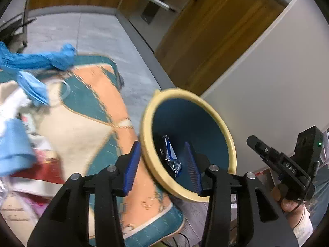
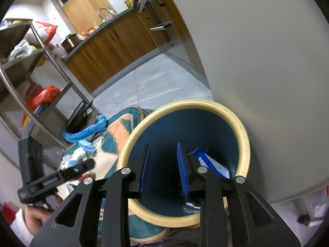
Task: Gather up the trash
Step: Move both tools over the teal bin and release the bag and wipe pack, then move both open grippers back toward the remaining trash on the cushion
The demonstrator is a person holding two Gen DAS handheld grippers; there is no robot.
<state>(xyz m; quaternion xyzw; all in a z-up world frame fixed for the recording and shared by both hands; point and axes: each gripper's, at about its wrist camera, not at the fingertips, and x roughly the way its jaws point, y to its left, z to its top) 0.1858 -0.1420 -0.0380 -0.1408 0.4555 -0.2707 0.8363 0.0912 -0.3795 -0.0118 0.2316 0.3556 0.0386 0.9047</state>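
The left tongs [image 1: 162, 166] are held partly open, and nothing is pinched between the blue pads [image 1: 131, 166]. One pad is seen outside the bin [image 1: 230, 142] and one pad inside it, so the bin's cream rim lies between them without being squeezed. The right tongs [image 2: 163, 168] are also held partly open and empty, and they are pointed down into the mouth of the same bin [image 2: 244, 135].

The bin is round, dark blue inside, with a thick cream rim. A crumpled blue and silver wrapper [image 1: 171, 154] is seen lying at the bottom of the bin, and in the right view it [image 2: 209, 161] is seen against the bin's inner wall, just past the right tongs.

The bin is stood on the edge of a rug [image 1: 92, 123] coloured teal, peach and cream. More trash is spread on the rug, well apart from the bin: a twisted blue plastic bag [image 1: 41, 59], a blue face mask [image 1: 34, 87] and some white paper [image 1: 14, 103]. A white wall [image 2: 267, 61] is seen right beside the bin. Wooden cupboards [image 2: 107, 47] are seen far behind the bin, across a grey floor [image 1: 98, 35].
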